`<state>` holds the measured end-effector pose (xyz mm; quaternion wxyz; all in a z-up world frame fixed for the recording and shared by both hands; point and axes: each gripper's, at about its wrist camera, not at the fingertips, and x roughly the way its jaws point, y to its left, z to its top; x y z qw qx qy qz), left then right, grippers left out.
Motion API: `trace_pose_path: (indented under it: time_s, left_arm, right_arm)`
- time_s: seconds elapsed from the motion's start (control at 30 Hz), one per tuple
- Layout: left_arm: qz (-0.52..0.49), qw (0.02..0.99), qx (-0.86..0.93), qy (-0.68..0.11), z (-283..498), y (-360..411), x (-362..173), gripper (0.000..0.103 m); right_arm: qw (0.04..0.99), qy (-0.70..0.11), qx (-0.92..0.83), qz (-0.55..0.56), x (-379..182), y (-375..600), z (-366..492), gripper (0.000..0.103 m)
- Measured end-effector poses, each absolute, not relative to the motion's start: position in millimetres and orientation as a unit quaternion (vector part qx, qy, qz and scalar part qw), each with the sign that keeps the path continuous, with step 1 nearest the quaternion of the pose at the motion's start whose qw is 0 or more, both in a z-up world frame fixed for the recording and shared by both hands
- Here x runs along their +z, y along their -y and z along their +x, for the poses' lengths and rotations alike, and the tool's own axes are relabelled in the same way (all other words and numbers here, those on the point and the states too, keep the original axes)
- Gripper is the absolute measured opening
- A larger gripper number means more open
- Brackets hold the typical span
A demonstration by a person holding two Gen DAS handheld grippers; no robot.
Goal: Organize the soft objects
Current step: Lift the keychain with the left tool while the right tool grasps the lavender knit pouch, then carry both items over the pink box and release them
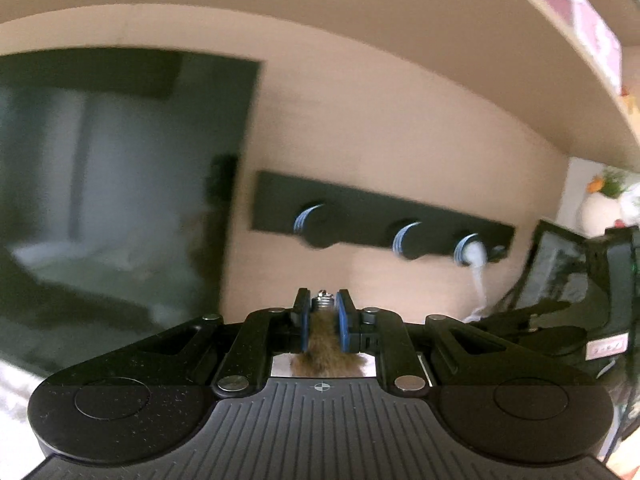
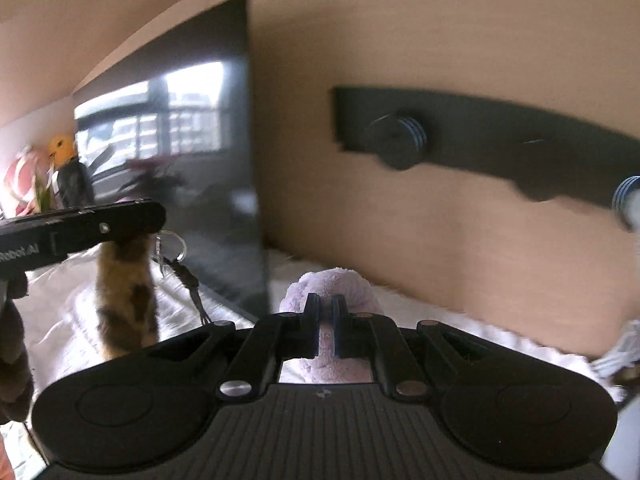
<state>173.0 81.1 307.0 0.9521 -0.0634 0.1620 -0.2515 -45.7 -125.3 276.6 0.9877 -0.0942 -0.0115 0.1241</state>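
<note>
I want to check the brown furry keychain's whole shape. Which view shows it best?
The right wrist view: the brown furry keychain hangs full-length from the left hand-held gripper, ring and cord visible. The left wrist view shows only a fur strip between the fingers.

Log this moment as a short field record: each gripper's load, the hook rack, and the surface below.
left gripper: jaws shut on brown furry keychain, its metal ring dangling free
right gripper: jaws shut on lilac plush toy
hook rack: black, wall-mounted; white item hangs on one peg
surface below: white cloth
</note>
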Motion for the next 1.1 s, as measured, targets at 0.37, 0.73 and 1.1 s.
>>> trace_pose_path:
  time_s: [0.37,0.73,1.1]
  left_arm:
    - [-0.041,0.926,-0.336,-0.169,166.4,17.3,304.4,0.017]
    - [-0.047,0.905,-0.373,-0.201,183.1,56.9,283.3,0.017]
    - [-0.072,0.878,-0.382,-0.281,227.2,80.9,213.3,0.018]
  right_arm:
    - [0.997,0.036,0.056,-0.047,263.8,201.9,-70.3,0.006]
    - [1.0,0.015,0.018,-0.014,246.7,248.9,-75.0,0.006]
    - [0.999,-0.029,0.024,0.02,223.2,268.8,-43.4,0.007]
